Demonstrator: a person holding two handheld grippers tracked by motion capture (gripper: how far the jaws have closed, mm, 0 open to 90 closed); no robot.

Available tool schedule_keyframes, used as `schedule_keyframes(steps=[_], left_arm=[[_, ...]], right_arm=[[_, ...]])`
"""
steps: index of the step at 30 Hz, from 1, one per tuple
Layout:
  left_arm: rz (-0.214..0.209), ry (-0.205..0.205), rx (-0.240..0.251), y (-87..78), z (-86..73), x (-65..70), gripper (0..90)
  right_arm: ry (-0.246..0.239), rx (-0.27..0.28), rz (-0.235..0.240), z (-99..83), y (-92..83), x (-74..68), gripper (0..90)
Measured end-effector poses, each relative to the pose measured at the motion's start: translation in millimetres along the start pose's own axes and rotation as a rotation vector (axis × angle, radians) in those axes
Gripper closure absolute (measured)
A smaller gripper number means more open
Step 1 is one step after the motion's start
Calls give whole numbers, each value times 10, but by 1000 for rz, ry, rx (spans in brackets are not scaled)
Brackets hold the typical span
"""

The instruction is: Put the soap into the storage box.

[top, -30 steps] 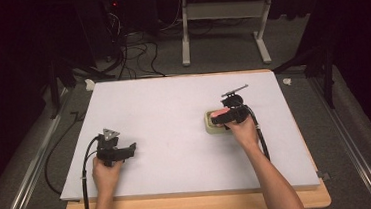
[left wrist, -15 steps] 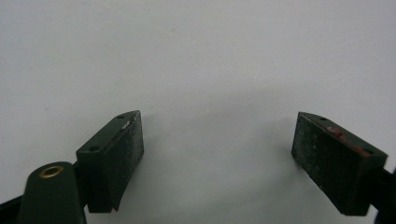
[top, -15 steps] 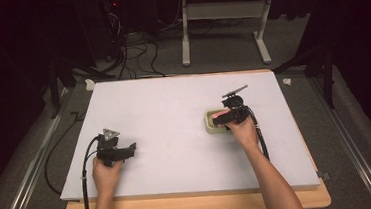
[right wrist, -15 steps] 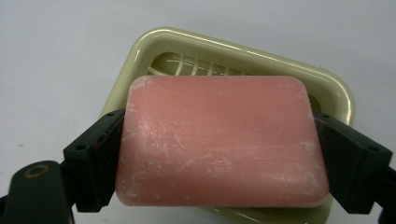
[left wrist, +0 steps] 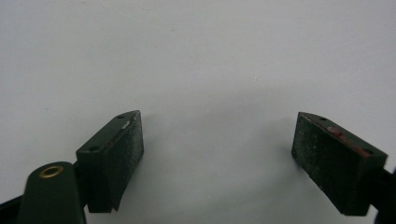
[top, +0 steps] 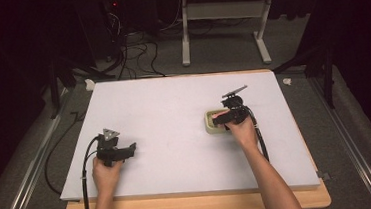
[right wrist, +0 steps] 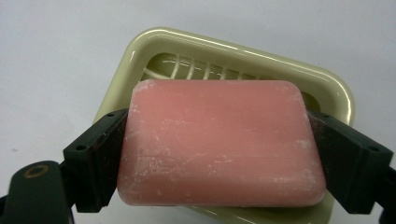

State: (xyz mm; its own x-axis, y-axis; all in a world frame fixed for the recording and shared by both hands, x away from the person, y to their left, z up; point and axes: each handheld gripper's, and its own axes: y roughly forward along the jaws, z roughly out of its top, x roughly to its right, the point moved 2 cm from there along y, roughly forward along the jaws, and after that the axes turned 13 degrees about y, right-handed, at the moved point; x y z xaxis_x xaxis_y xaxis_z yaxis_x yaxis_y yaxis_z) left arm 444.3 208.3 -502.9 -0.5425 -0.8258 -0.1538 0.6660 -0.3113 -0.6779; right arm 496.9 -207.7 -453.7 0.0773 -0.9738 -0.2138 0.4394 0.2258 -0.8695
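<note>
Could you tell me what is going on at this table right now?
A person at a white table holds a two-jaw gripper in each hand. The right gripper has its jaws on either side of a pink rectangular bar of soap, gripping it over a pale green plastic soap dish with a ribbed floor. Whether the soap rests in the dish is unclear. The left gripper is open and empty over bare tabletop.

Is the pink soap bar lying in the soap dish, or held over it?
Cannot tell. The pink rectangular soap bar sits clamped in the right claw over the pale green plastic dish; contact underneath is hidden.
</note>
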Motion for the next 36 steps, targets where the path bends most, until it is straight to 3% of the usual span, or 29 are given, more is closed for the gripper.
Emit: schedule_keyframes(steps=[23, 31, 36], left_arm=[[0, 1, 0, 0, 0, 1, 174], [0, 1, -1, -1, 0, 1, 173], [0, 1, -1, 0, 0, 1, 174]], right_arm=[[-15, 53, 20, 12, -44, -48, 118], [-67, 82, 4, 3, -96, -87, 119], [-73, 109, 9, 7, -157, -87, 119]])
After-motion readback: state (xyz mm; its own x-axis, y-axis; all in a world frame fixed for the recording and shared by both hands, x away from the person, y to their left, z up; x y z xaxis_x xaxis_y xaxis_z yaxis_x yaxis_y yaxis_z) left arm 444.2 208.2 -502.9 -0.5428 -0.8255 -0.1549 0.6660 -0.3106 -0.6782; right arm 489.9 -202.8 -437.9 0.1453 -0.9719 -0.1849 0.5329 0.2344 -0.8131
